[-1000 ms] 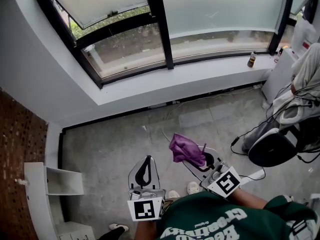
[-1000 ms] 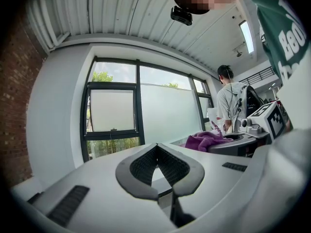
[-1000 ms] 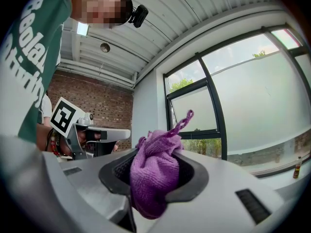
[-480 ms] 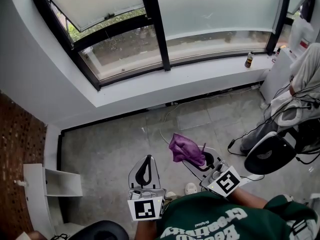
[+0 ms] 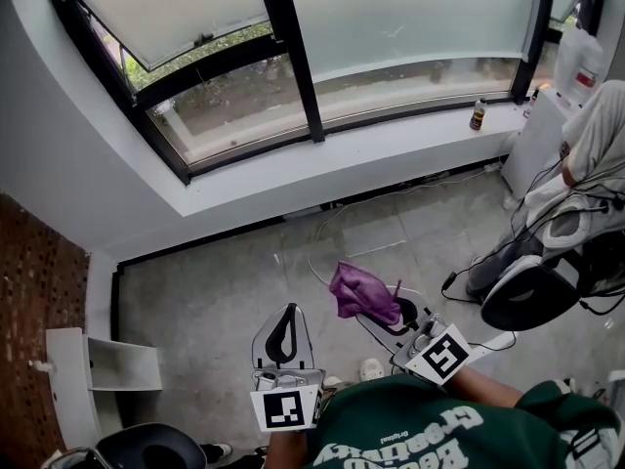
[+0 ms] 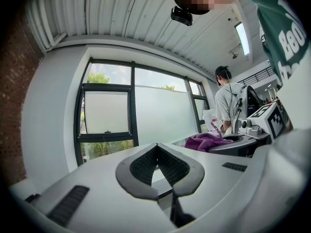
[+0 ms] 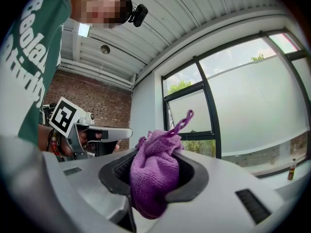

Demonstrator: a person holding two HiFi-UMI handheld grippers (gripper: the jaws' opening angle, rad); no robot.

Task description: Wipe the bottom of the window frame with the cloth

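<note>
A bunched purple cloth is pinched in my right gripper, which is shut on it; in the right gripper view the cloth bulges out between the jaws. My left gripper is shut with nothing in it, its jaws meeting at the tip. Both are held low over the floor, well short of the window. The black window frame runs across the top of the head view, with a white sill below its bottom rail.
A small brown bottle stands on the sill at the right. A cable lies along the floor under the sill. A person, a black round seat and wires sit at right. A white shelf unit stands at lower left.
Both grippers hold the same pose with the cloth still gripped. The head view has shifted, the window sliding left and down, and a dark round object has come in at bottom left.
</note>
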